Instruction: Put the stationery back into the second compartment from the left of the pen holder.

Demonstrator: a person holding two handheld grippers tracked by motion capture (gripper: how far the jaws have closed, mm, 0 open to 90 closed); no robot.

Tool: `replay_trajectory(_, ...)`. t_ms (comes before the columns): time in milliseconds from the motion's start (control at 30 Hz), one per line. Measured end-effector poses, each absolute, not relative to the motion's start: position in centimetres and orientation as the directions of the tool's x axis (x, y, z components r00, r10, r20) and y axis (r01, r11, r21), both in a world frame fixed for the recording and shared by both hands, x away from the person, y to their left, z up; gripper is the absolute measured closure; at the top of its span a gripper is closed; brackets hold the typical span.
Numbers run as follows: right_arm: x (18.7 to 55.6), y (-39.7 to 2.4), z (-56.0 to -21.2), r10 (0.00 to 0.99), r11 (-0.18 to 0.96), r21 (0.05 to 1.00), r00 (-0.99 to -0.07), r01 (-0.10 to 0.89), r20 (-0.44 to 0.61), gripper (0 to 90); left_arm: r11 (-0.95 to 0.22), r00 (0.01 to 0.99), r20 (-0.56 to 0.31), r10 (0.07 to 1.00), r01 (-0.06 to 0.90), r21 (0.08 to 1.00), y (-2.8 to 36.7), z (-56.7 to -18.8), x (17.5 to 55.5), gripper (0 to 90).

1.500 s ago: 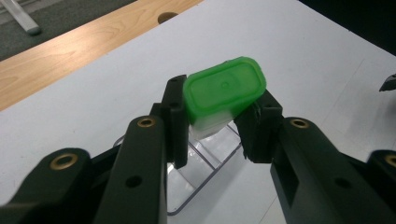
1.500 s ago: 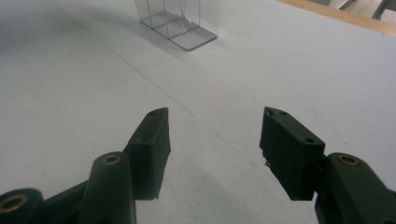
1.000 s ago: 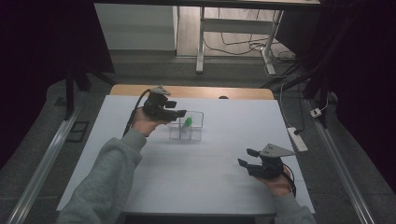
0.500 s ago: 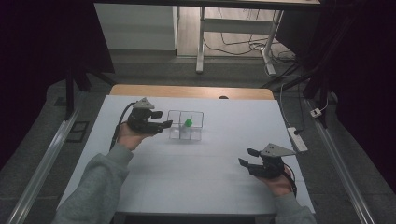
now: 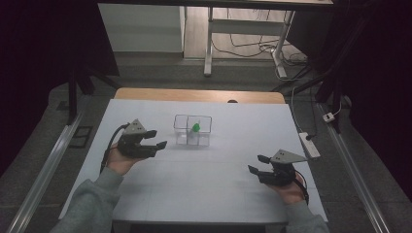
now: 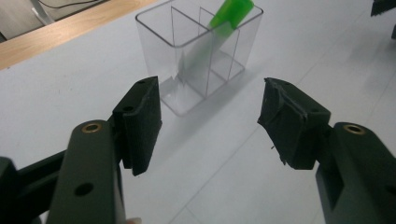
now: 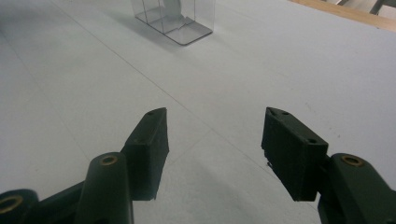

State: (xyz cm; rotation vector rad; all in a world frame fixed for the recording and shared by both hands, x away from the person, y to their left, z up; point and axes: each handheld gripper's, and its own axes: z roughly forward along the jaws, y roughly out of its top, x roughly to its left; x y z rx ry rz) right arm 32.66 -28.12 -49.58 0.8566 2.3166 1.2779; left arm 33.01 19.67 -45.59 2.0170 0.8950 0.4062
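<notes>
Left claw [image 5: 154, 139] has pulled back left of the clear divided box [image 5: 193, 130], spread and empty, green-capped tube [image 6: 219, 29] left leaning inside, right claw [image 5: 259, 165] spread, idle near-right on the counter [image 5: 214, 194].

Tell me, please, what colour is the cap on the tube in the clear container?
Bright green cap, clearest in the left gripper view.

Clear organizer [image 7: 175, 18] cut off by top edge; green-capped tube [image 6: 219, 28] top cropped.
</notes>
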Motion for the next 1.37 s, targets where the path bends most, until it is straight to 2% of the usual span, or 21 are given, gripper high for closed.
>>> replay_trajectory(367,32.7,-28.3,-49.7,0.666,0.407,0.848,-0.746,0.340,-0.020,40.2,-0.370,0.687,-0.043,0.725,0.441,0.818,21.6,-47.6,30.1,39.0)
replay_trajectory(733,32.6,-28.9,-49.9,0.683,0.404,0.845,-0.730,0.351,-0.024,40.0,-0.350,0.676,-0.074,0.733,0.469,0.811,23.2,-49.9,28.3,38.9)
replay_trajectory(1367,32.3,-29.1,-49.8,0.682,0.418,0.845,-0.729,0.334,-0.049,39.3,-0.345,0.671,-0.083,0.737,0.479,0.807,23.4,-50.3,28.3,38.7)
